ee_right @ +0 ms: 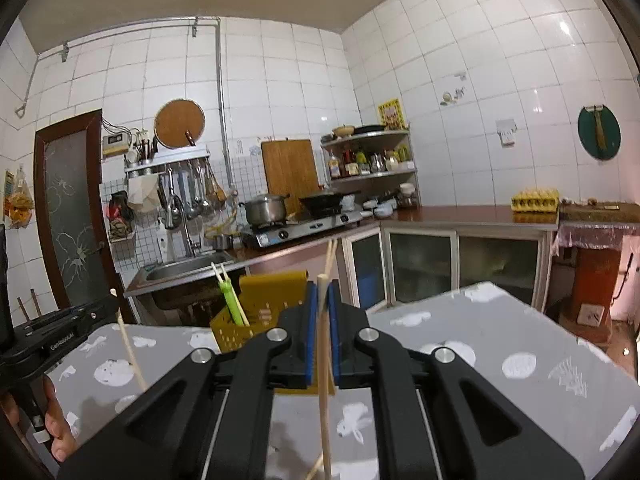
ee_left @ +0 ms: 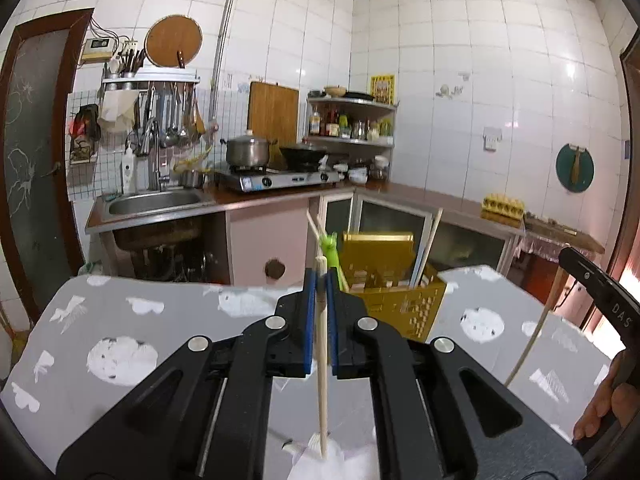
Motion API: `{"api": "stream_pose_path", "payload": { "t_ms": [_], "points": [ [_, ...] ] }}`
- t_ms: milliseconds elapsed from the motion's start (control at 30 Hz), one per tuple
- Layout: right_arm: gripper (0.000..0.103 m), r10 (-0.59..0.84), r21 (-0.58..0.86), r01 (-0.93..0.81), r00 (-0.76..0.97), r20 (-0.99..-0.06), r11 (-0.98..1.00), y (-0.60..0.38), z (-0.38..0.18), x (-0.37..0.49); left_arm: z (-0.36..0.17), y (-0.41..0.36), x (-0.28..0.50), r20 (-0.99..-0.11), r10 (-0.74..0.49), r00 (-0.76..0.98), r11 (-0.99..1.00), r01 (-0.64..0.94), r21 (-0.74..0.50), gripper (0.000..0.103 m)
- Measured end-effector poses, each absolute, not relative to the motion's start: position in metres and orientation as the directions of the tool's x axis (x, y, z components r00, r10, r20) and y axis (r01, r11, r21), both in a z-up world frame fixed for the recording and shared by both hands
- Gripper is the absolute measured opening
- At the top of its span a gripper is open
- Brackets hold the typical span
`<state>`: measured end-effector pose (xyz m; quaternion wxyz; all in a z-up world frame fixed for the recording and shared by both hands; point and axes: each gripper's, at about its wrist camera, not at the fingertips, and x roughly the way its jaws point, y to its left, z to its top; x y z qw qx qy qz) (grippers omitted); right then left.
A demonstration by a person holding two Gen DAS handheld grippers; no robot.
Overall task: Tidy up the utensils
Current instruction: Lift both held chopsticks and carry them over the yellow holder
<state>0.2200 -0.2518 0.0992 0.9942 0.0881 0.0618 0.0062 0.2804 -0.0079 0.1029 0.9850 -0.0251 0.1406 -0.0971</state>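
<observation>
- "DAS": white capital letters on the black body of the right gripper [ee_left: 596,292], at the right edge of the left wrist view. The letters run along the body; any further characters are cut off.
- Small white lettering on the black body of the left gripper [ee_right: 60,338], at the left edge of the right wrist view: too blurred to read.
</observation>
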Motion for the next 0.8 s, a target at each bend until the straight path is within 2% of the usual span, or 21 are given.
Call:
{"api": "stream_pose_path", "payload": {
  "t_ms": [467, 800],
  "points": [
    [0.006, 0.039, 0.161, -0.036, 0.999, -0.014, 0.986, -0.246, 0.174, 0.267, 0.179, -0.011, 0.321, -0.169, -0.241, 0.956, 0.964, 0.216, -0.155, 0.004],
    [0.006, 0.041, 0.17, -0.046, 0.999, 0.033, 0.984, -0.238, 0.21, 0.314, 0.235, -0.025, 0.346, -0.056, -0.265, 0.962, 0.949, 0.251, -0.188, 0.004]
  ]
}}
